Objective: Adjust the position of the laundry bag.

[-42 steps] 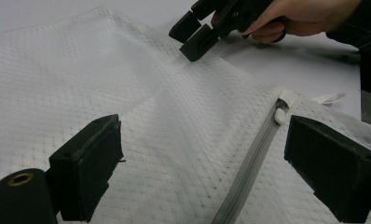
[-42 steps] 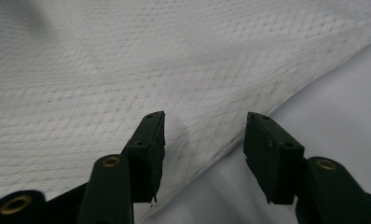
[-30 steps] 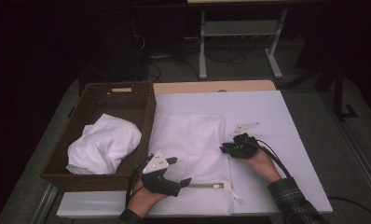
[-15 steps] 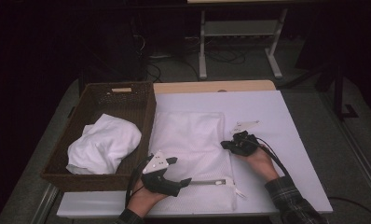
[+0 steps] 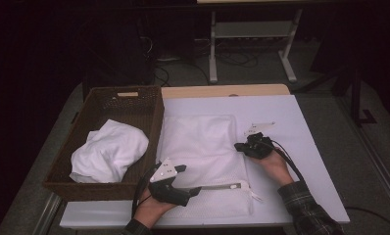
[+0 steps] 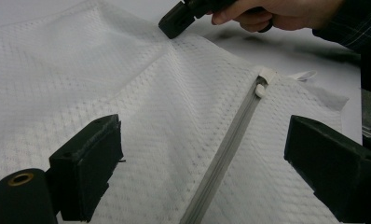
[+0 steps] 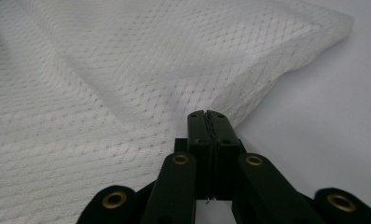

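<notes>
Right gripper (image 5: 243, 146) clamped on right edge of white mesh zip bag (image 5: 203, 156), lying flat mid-surface. Left gripper (image 6: 202, 154) released, jaws straddling the grey zipper (image 6: 230, 154) near front edge. Zipper looks closed; white cloth (image 5: 107, 152) sits in wicker basket (image 5: 109, 95), unbagged.

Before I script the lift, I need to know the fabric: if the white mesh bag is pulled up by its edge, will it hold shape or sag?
The mesh bag will probably sag: it lies flat and puckers where the right gripper pinches its edge. It looks thin, so likely light. Its zipper may stay straighter than the mesh.
</notes>
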Motion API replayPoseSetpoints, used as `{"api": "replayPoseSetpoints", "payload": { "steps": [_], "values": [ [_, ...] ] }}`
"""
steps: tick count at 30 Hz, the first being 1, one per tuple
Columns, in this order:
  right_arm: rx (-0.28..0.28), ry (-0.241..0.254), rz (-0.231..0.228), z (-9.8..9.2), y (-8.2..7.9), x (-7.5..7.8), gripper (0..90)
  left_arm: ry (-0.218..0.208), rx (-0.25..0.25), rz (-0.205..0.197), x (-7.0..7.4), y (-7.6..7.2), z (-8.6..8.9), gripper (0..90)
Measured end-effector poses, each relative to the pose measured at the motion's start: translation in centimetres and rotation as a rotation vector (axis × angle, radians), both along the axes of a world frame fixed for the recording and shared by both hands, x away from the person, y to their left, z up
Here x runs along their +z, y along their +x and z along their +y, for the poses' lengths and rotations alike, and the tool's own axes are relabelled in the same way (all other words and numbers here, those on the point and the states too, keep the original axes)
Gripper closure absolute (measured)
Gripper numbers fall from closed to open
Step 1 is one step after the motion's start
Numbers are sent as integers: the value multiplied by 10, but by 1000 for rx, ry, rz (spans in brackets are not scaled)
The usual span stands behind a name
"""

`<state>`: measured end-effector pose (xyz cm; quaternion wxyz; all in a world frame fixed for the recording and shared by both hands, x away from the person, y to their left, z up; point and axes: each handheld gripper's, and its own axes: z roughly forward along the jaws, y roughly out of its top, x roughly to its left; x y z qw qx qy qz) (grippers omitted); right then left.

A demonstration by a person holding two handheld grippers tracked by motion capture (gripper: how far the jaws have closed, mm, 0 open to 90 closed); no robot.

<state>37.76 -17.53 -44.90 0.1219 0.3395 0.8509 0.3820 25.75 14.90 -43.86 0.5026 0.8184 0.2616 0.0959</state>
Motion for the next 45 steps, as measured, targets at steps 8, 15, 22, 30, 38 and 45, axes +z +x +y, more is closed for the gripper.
{"api": "replayPoseSetpoints", "payload": {
  "steps": [8, 15, 22, 30, 38, 45],
  "values": [
    [-35, 15, 6, -9, 8, -1, 883, 2, 1, 0, 0, 0, 0, 105],
    [-54, 19, -1, -16, 12, 0, 883, 3, 1, 1, 0, 0, 0, 105],
    [-64, 8, -1, -22, 16, 2, 883, 1, 1, 1, 0, 0, 0, 105],
    [-73, -3, 1, -24, 21, 3, 883, -1, 2, 3, 0, 0, 0, 105],
    [-99, 3, -1, -31, 28, 6, 883, -1, 4, 4, 0, 0, 0, 105],
    [-130, -3, -4, -40, 35, 7, 885, 0, 1, 6, -1, 1, 0, 105]
  ]
}}
